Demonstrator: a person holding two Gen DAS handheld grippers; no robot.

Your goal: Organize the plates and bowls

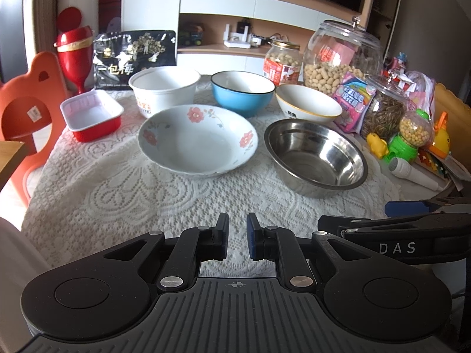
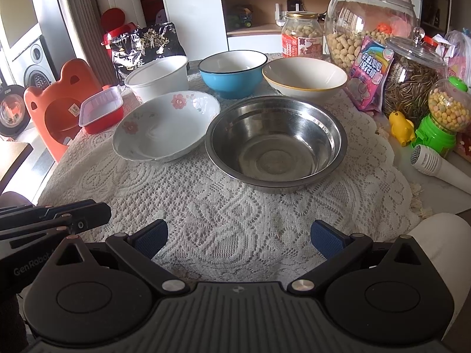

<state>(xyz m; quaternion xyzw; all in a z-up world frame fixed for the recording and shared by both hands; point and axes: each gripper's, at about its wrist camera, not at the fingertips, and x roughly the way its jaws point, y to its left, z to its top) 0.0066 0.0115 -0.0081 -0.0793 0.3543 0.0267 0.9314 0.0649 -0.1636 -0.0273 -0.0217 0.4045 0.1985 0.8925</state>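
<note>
On the lace cloth stand a floral white plate-bowl (image 1: 197,138) (image 2: 164,126), a steel bowl (image 1: 316,157) (image 2: 275,142), a blue bowl (image 1: 243,91) (image 2: 231,73), a white bowl with a gold rim (image 1: 307,103) (image 2: 304,76), a white paper bowl (image 1: 164,88) (image 2: 157,77) and a red tray (image 1: 91,115) (image 2: 101,113). My left gripper (image 1: 237,238) hovers near the table's front edge, its jaws nearly closed with a narrow gap, empty. My right gripper (image 2: 239,236) is wide open and empty, in front of the steel bowl.
Glass jars of peanuts (image 1: 343,56) (image 2: 371,20) and seeds (image 2: 412,76), snack packets, a gumball toy (image 2: 444,111), a yellow duck and a white microphone (image 2: 441,167) crowd the right side. A black bag (image 1: 134,58) and red bottle stand at the back left. An orange chair (image 1: 26,111) is at the left.
</note>
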